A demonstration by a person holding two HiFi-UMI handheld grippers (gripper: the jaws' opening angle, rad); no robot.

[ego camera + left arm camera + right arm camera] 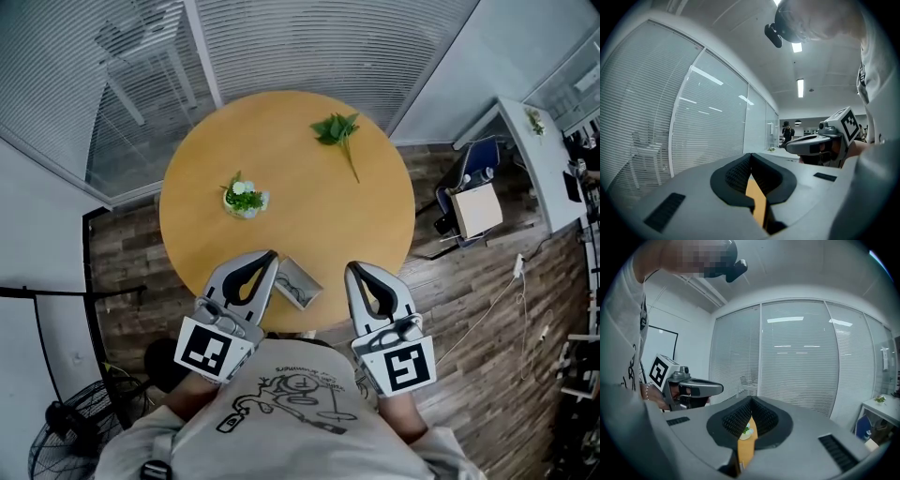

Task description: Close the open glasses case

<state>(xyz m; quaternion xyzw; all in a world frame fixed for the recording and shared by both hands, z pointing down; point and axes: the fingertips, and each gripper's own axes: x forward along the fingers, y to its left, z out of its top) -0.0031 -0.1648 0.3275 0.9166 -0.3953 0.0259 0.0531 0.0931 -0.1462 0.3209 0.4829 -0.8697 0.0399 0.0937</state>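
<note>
The open glasses case (298, 284) lies on the round wooden table (291, 178) near its front edge, with its lid up and something dark inside. My left gripper (271, 256) is just left of the case, its tip close to the case's left end. About a hand's width right of the case is my right gripper (352, 270). Both are held low over the table edge. In the left gripper view my left gripper (751, 155) has its jaws shut together on nothing. The right gripper view shows my right gripper (751, 400) shut and empty too.
A small white pot with a plant (245, 199) stands mid-table, and a green leafy sprig (337, 131) lies further back. Off the table are a chair with a box (473, 208) at the right, a white desk (539, 159), a fan (66, 441) at the lower left and blinds behind.
</note>
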